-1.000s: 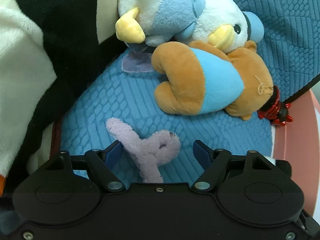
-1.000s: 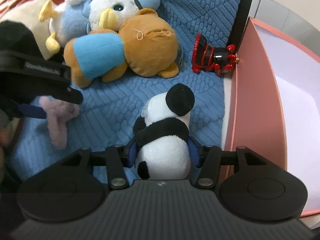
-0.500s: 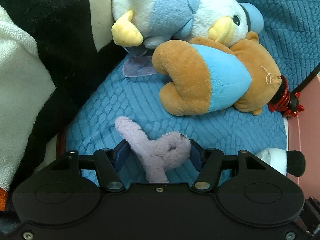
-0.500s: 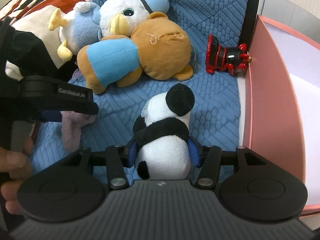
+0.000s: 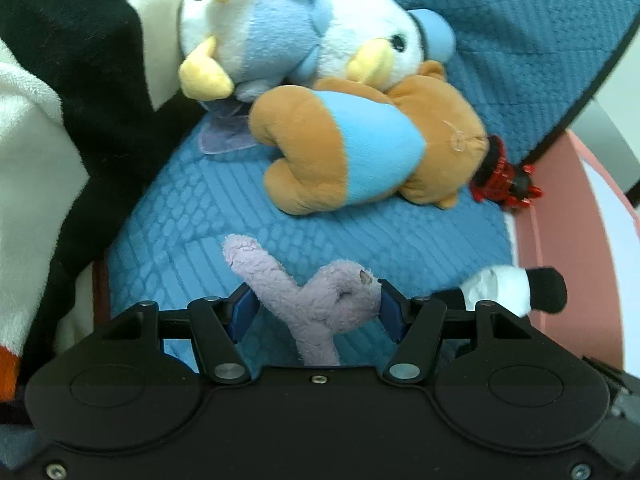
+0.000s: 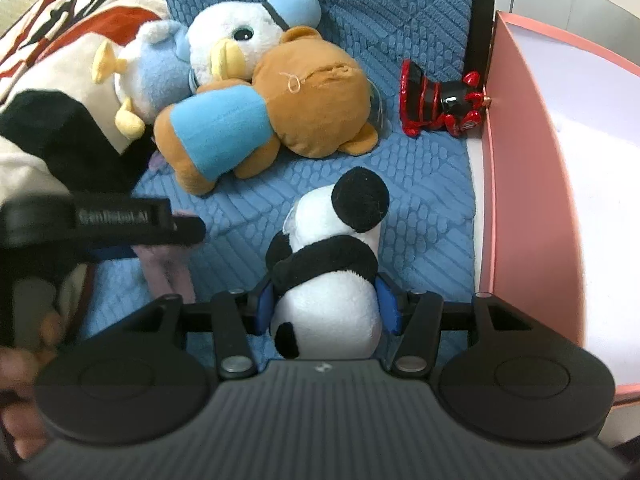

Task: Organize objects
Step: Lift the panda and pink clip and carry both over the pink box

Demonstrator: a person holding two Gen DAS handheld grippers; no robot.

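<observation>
My left gripper is shut on a lilac fuzzy plush, held just above the blue quilted cushion. My right gripper is shut on a black and white panda plush, held above the same cushion. The panda's head shows at the right of the left wrist view. The left gripper's body and the lilac plush show at the left of the right wrist view. A pink box with a white inside stands just right of the panda.
A brown bear with a blue shirt and a white and blue duck plush lie at the back of the cushion. A red and black figurine lies against the box wall. A black and white blanket lies to the left.
My left gripper closed on the lilac plush and lifted it a little. My right gripper, still holding the panda, rose and drew back, and the panda came into the left wrist view.
</observation>
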